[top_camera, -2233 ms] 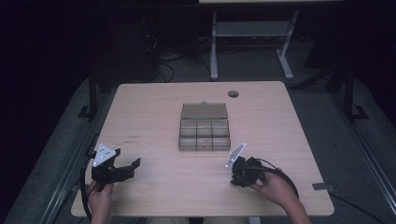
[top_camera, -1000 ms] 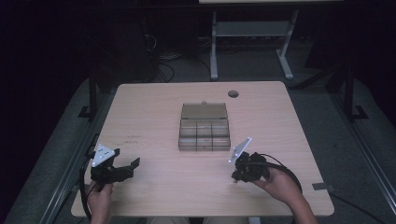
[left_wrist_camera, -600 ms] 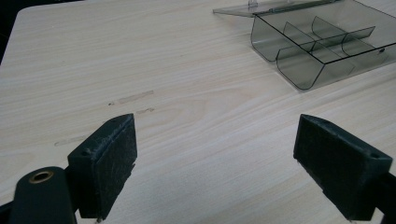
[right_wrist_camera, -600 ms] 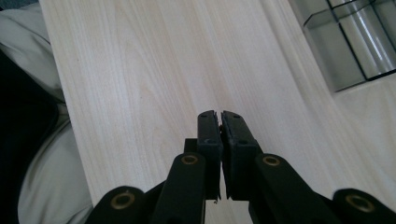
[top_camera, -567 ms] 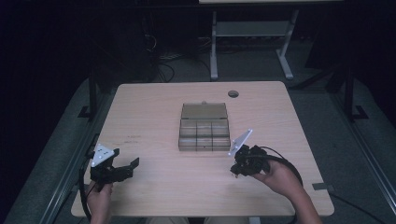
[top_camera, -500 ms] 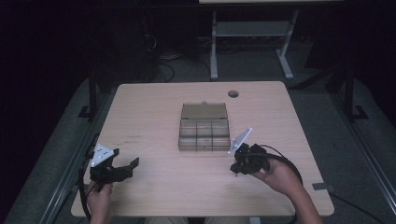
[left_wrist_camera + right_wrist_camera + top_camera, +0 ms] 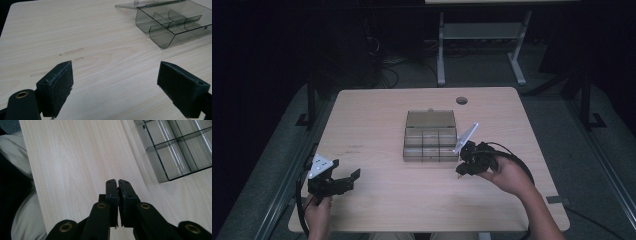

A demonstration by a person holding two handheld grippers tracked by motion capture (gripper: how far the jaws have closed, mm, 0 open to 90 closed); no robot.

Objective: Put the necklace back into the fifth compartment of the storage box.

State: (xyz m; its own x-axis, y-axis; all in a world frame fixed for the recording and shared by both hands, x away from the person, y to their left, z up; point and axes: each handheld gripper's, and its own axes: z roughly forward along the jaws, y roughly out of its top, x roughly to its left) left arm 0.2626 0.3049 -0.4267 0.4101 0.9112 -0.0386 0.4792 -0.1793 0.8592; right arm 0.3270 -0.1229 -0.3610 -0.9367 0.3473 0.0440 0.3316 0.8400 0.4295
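Smoky clear plastic organiser box (image 7: 430,144) with its inner dividers and its lid laid open flat behind it is the thing nearest the grippers, and it sits at the middle of the pale wooden table (image 7: 377,115). Right gripper (image 7: 460,172), a black two-jaw tool with a grey three-cornered plate on top, has its jaws pressed together with nothing between them; in the right gripper view (image 7: 117,185) the two black pads meet above bare wood, with the box's near corner (image 7: 175,152) just beside them. It hovers just off the box's front right corner, held by the person's right hand (image 7: 507,175), and its black cable loops round that hand. Left gripper (image 7: 352,179), of the same build, has its jaws spread wide and empty; in the left gripper view (image 7: 115,85) bare table lies between the pads, with the box (image 7: 172,23) farther off. It stays well apart from the box, towards the table's front left corner, held by the left hand (image 7: 318,212).
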